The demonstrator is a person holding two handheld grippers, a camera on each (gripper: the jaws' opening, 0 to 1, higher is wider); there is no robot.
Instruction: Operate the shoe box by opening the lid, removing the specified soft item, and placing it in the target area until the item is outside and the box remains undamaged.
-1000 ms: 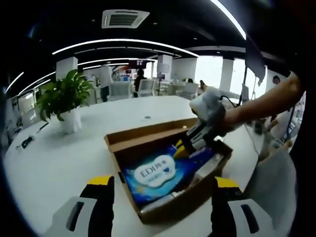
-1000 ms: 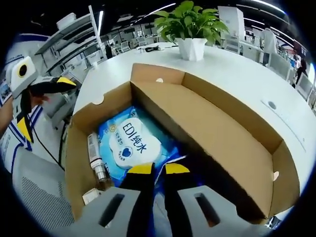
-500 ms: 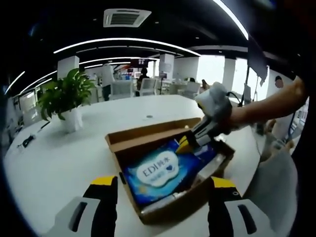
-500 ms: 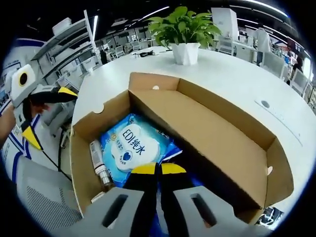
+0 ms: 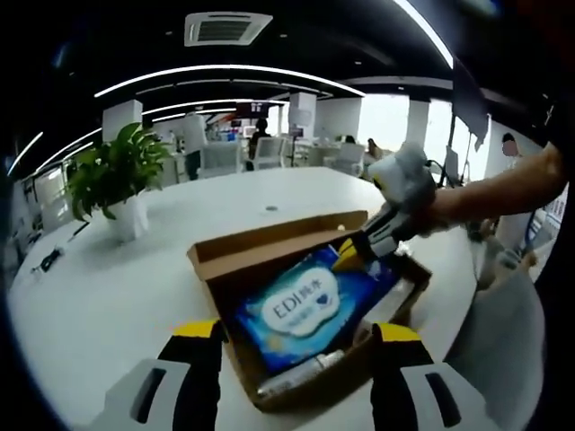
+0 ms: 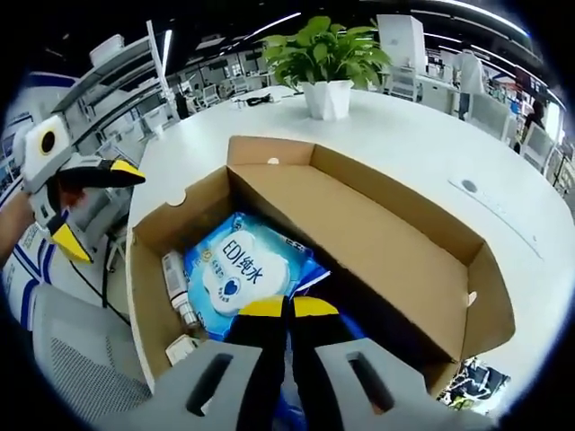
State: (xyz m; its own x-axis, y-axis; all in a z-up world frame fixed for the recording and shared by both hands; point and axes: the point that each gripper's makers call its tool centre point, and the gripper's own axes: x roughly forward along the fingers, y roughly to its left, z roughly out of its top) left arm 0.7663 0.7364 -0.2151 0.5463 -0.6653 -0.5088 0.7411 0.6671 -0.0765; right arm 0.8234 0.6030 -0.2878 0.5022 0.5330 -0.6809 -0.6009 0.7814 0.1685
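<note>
Now, table: I am seeing a big white round table (image 5: 108,296) with a smooth, slightly shiny top, and it is carrying the box and a plant.
Room: I am looking into a large open office with long curved ceiling lights, white columns, chairs and desks far behind, and bright windows on one side.
Shoe box: the cardboard shoe box (image 6: 180,211) is sitting open on the table, its lid (image 6: 377,242) folded back and standing up along the far long side.
Wipes pack: the blue soft pack (image 5: 310,305) with a white label is lying inside the box, and one end is being raised toward the right gripper, so it is tilting.
Right gripper: I am holding the right gripper (image 6: 288,307) with its yellow-tipped jaws pressed together on the near edge of the blue soft pack (image 6: 243,269); in the left gripper view it (image 5: 355,254) is reaching in over the box from the right.
Left gripper: the left gripper (image 5: 296,334) is hovering just before the near end of the box, jaws spread wide and gripping nothing; in the right gripper view it (image 6: 81,202) is showing at the left, off the table edge.
Other contents: a small bottle (image 6: 175,287) is lying along the box wall beside the pack.
Plant: a green plant in a white pot (image 5: 121,211) is standing on the table, well apart from the box.
</note>
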